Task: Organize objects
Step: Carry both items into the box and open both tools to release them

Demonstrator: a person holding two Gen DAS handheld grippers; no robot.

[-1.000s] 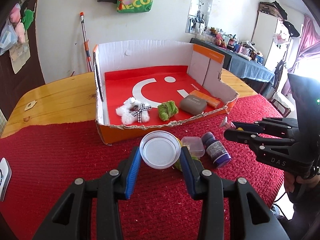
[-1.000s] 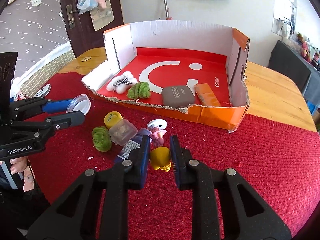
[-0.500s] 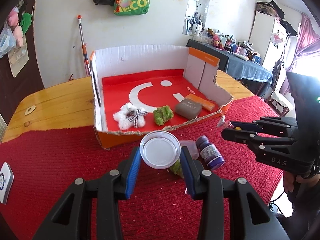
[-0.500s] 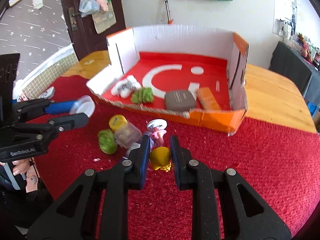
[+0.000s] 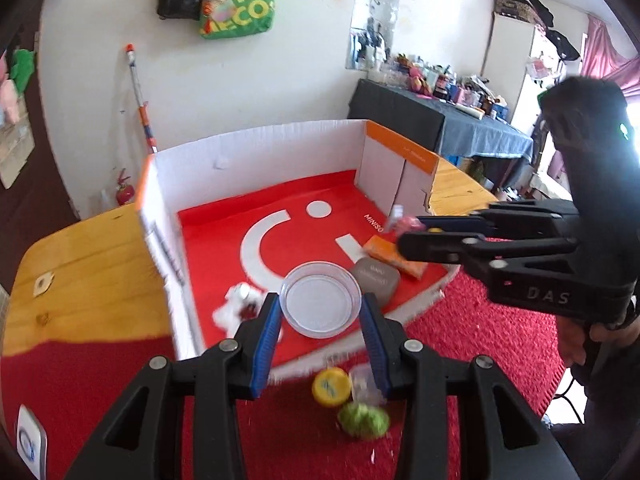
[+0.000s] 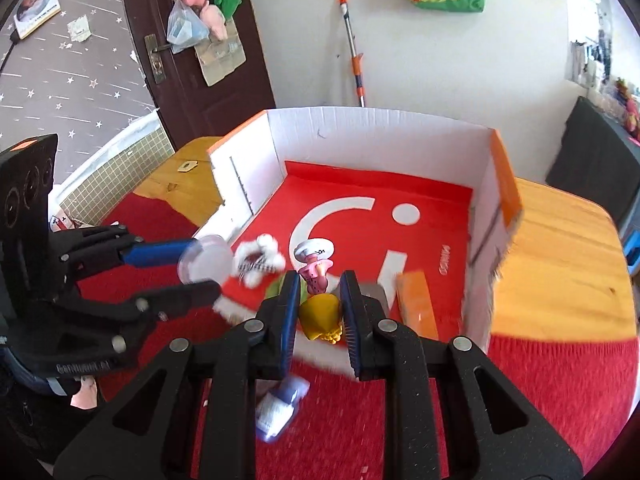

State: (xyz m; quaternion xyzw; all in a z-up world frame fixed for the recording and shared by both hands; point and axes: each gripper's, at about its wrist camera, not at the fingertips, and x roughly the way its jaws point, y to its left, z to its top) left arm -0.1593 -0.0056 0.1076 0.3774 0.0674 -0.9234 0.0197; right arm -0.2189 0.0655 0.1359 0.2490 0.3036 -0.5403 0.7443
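Left gripper [image 5: 321, 319]: blue pads pinch a clear round plastic lid [image 5: 320, 299] by its rim, held over the near edge of the cardboard box [image 5: 256, 148].
Right gripper [image 6: 320, 305]: jaws pressed together on a small toy figure [image 6: 317, 264] with a white chef's hat, pink body and yellow base; it hangs over the box's near edge.
Red cloth, in front of the box: a yellow cap [image 5: 330, 386], a fuzzy green ball [image 5: 364, 420] and a small clear container [image 5: 362, 384] that the left gripper's finger partly hides; all blurred.
Purple bottle [image 6: 280, 404]: lies on the red cloth in front of the box, seen from the right wrist, smeared and half covered by the right gripper.
Inside the box, near edge: a white fluffy toy with a checked bow [image 6: 258, 260], cut off behind the lid from the left wrist; something green peeks from behind the right gripper's finger, too hidden to name.
Inside the box, right side: a grey-brown rounded case [image 5: 376, 280] touching an orange flat pack [image 5: 394, 256], whose far end the right gripper covers.
Box floor: red with a white smile mark; the front wall is torn down low.
Person: only a bit of hand [image 5: 576, 340] under the right gripper's handle shows.
Behind the box: a wooden table [image 5: 84, 264], then a white wall with a green bag [image 5: 240, 4] hanging.
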